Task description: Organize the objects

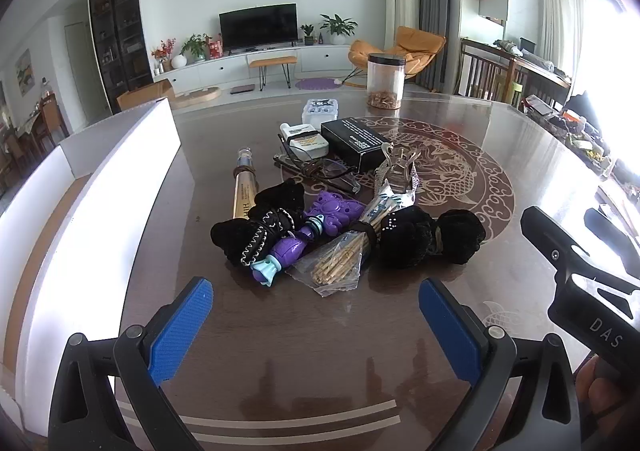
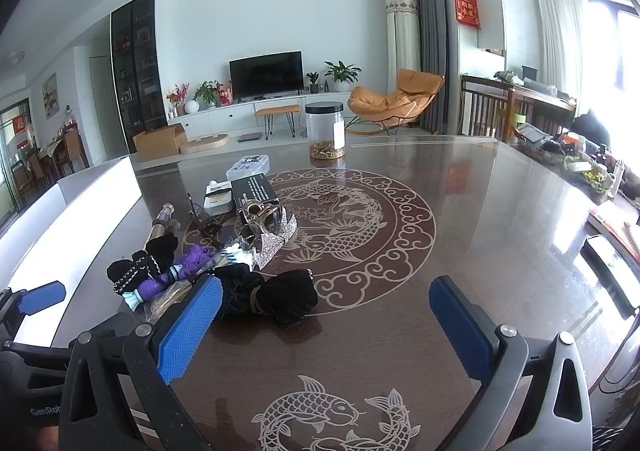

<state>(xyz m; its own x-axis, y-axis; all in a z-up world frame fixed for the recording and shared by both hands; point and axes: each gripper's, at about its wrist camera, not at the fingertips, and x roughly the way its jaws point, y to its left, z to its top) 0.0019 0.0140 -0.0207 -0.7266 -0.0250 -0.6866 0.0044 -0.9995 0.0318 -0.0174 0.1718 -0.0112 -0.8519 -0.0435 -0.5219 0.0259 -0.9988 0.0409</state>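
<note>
**Two sets of tongs poised wide over a cluttered table**

The left tongs [image 1: 316, 325] stand with their blue pads fully apart, nothing between them, angled down over a dark glossy table [image 1: 460, 259] inlaid with a pale fish pattern. The right tongs [image 2: 326, 325] are likewise spread wide and empty, hovering above the fish motif at the near edge; their left pad overlaps the edge of the pile in view, though contact cannot be told.

Just beyond the left tongs lies the heap to be sorted: a black velvet bow [image 1: 424, 235], a bundle of sticks in clear wrap [image 1: 340, 255], a purple toy [image 1: 308, 227] and a second black bow with white stitching [image 1: 260, 227]. Behind these sit a clear tube [image 1: 243, 187], eyeglasses [image 1: 320, 171], a black box [image 1: 356, 141] and a small white box [image 1: 306, 141]. Farther back stands a clear jar with a black lid [image 1: 386, 81]. A white bin [image 1: 100, 187] runs along the table's left side.
</note>
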